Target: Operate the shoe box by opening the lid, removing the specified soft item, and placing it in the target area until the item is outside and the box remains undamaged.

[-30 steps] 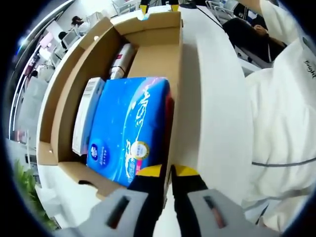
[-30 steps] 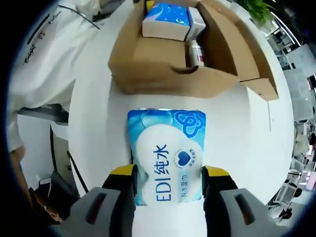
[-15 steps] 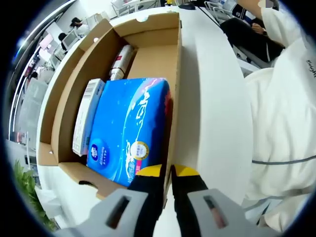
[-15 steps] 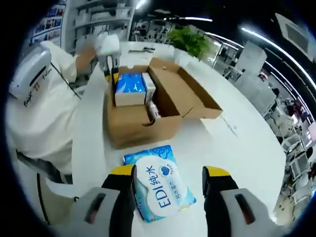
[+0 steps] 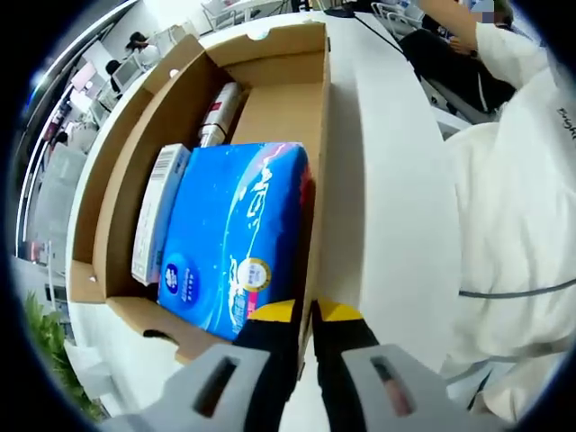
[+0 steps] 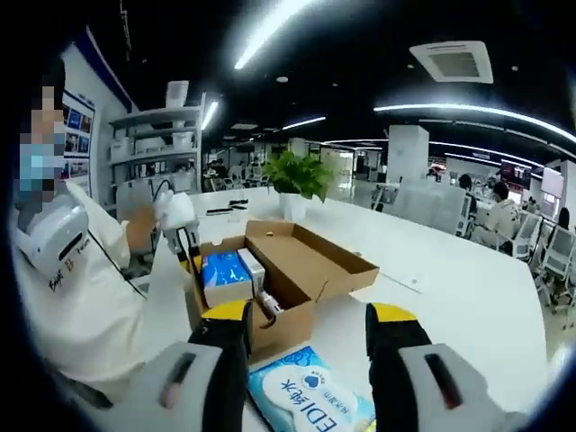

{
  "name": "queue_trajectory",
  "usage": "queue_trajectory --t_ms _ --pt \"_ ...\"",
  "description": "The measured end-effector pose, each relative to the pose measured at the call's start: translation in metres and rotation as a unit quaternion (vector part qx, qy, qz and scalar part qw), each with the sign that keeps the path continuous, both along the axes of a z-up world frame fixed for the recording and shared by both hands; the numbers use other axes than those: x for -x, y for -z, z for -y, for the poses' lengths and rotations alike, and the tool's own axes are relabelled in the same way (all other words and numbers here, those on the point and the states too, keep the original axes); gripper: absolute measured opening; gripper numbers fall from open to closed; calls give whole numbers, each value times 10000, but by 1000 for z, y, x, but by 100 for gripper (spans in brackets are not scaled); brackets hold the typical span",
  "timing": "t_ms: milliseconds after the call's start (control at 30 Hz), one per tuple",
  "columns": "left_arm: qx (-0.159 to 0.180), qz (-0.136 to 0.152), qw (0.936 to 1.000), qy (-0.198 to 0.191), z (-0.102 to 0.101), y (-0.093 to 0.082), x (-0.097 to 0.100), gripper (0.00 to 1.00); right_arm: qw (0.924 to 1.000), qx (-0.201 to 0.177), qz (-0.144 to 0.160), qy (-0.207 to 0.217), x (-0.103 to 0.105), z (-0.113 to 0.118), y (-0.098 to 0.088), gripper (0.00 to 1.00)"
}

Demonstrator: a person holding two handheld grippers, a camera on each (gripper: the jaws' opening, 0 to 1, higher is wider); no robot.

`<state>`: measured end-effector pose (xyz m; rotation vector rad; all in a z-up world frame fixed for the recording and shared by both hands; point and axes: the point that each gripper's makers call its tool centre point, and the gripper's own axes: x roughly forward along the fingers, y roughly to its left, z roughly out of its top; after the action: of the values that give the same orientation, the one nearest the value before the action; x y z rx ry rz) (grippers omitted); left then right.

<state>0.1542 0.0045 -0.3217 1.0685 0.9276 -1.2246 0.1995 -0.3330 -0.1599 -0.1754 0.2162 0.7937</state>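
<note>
The white worktop (image 6: 468, 297) carries the open shoe box (image 5: 270, 99), which holds a blue tissue pack (image 5: 236, 236), a white carton (image 5: 155, 211) and a bottle (image 5: 220, 112). The left tool (image 5: 304, 312) pinches the box wall. The wet-wipes pack (image 6: 310, 400) lies outside on the worktop, between the spread right tool (image 6: 306, 315) jaws

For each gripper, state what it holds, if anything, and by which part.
The left gripper is shut on the shoe box, pinching its near side wall. The right gripper is open, holding nothing.
</note>
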Motion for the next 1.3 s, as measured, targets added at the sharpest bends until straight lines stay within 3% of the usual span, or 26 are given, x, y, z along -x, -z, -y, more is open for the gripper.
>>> queue_trajectory --t_ms 100,167,267,400,467,567,633,667,733,800,1100,1133,1167,1267,1300 --pt "13 -12 10000 -2 0 0 0 6 9992 -139 271 258 -5 3 -6 55" --pt "14 -19 10000 0 0 0 0 6 9978 -165 319 550 -9 7 -5 66" --pt "-19 -28 10000 -2 -1 1 1 6 9971 -451 245 557 -7 4 -7 67" --pt "-40 -59 10000 -9 -1 1 1 6 9949 -651 540 556 1 -1 -16 74" --pt "-23 -53 10000 -6 -1 1 1 6 9934 -468 841 629 6 -3 -19 74" --pt "-8 -34 10000 -8 -1 0 0 6 9924 -637 840 628 17 -11 -24 78" --pt "-8 -27 10000 -10 -1 0 0 6 9907 -689 929 722 21 -15 -29 76" --pt "-9 -29 10000 -13 -1 0 0 6 9893 -797 955 758 23 -16 -33 69" --pt "-19 -25 10000 -29 -1 1 0 6 9913 -835 741 703 28 -20 -30 59" --pt "-6 26 10000 4 -1 0 0 6 9892 -857 860 818 31 -20 -33 67" --pt "-7 -68 10000 53 -1 0 0 5 9841 -858 1198 997 46 -33 -27 67" --pt "4 -70 10000 55 0 0 0 5 9841 -622 1398 901 47 -37 -28 66" --pt "12 -69 10000 51 0 0 0 5 9831 -551 1491 913 46 -39 -29 63" --pt "24 -53 10000 60 0 -1 0 5 9857 -392 1344 943 47 -46 -28 50" --pt "21 -58 10000 47 0 -1 0 5 9837 -564 1336 1064 47 -45 -34 46"
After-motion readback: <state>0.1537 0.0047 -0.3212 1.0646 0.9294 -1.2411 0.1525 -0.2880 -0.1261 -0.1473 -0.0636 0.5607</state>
